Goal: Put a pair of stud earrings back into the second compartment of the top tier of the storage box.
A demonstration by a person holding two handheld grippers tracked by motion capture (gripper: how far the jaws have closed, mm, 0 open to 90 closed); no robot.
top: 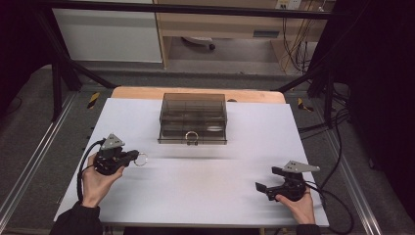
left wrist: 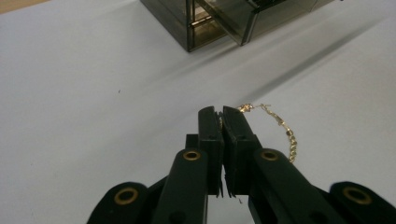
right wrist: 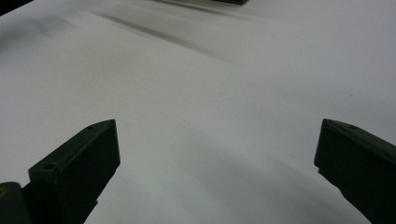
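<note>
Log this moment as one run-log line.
left gripper: shut on gold chain bracelet | right gripper: open, empty, low over white table | smoky clear box: far centre, another ring-shaped piece at its front

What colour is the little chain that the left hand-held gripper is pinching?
Gold. The chain shows best in the left gripper view, looping out from the shut jaws.

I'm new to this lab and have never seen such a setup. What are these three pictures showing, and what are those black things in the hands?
A person holds two hand-held grippers over a white table. One picture looks down from above; the other two come from cameras riding on each gripper. The left gripper has its jaws shut on a thin gold chain bracelet. The right gripper has its jaws wide apart, holding nothing. Farther back stands a smoky transparent box with compartments, and a ring-shaped item sits at its front edge.
</note>
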